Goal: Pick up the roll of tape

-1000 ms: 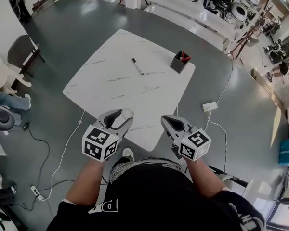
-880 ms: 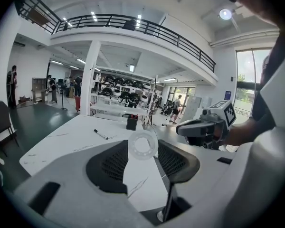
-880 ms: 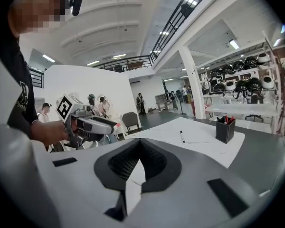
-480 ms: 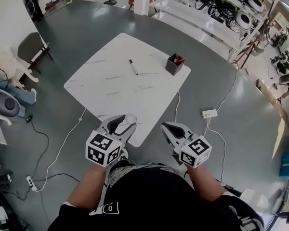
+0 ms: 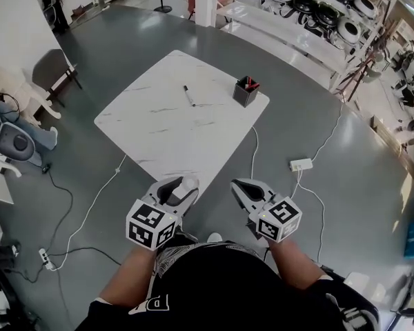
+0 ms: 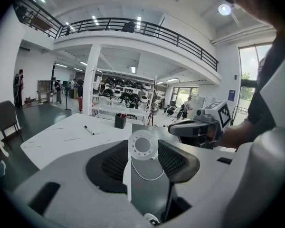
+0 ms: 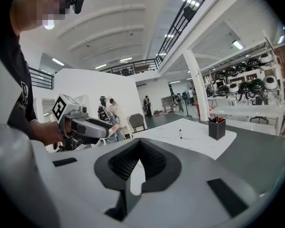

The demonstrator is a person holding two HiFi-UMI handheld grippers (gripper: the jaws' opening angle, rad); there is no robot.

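Holds 2 grippers low in front of the body, side by side and apart, on bare forearms angled in from the shoulders, both pointing ahead toward 1 white table. Bears 1 marker cube on each, 2 in all: the left cube and the right cube, both nearest the body.

Clamps the left gripper on 1 white roll of tape, jaws pressed against its 2 opposite sides, with the roll upright and its round face and centre hole toward the left gripper view's camera. Holds the roll in the air, off the table top; in the head view, sits right at the table's near corner.

Shows the right gripper with jaws together, tips meeting, nothing between them. Hangs level with the left gripper, over the grey floor just off the table's near edge.

On the table, well apart from the roll: 1 black marker lying flat, and 1 dark pen holder upright near the far right corner, red pens inside, number unclear. On the floor to the table's right: 1 white power strip.
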